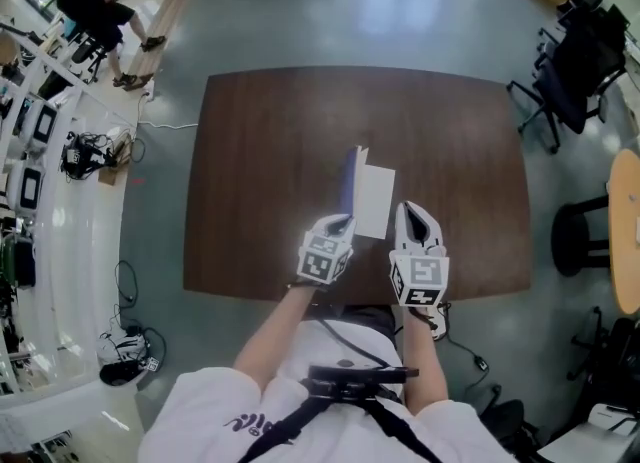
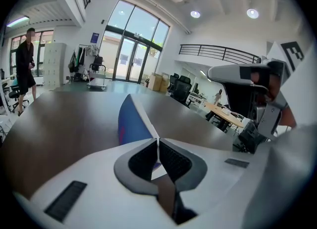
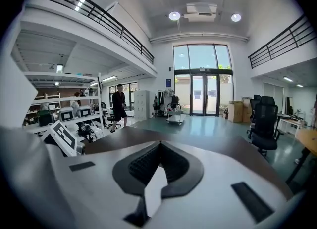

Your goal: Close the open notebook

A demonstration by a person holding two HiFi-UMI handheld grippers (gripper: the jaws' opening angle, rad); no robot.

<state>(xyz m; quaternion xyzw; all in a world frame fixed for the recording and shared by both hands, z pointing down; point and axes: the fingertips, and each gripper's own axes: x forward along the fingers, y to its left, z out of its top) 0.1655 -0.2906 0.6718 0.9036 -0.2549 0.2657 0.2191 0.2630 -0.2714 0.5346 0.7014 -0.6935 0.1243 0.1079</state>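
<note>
Notebook [image 1: 372, 199]: blue cover, white pages. Desk [image 1: 270, 151]: dark brown wood grain. Left gripper [image 1: 335, 226], right gripper [image 1: 415, 216]: white shells, dark grey pads, black-and-white square markers. Floor [image 1: 400, 11]: grey-green.

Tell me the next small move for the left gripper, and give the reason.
Probably carry the left gripper rightward over the white page and lower it. Its jaws are shut on the edge of the blue cover, which stands nearly upright, so closing is only half done.

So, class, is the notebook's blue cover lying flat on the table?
No, the blue cover stands up off the table, pinched by the left gripper.
</note>
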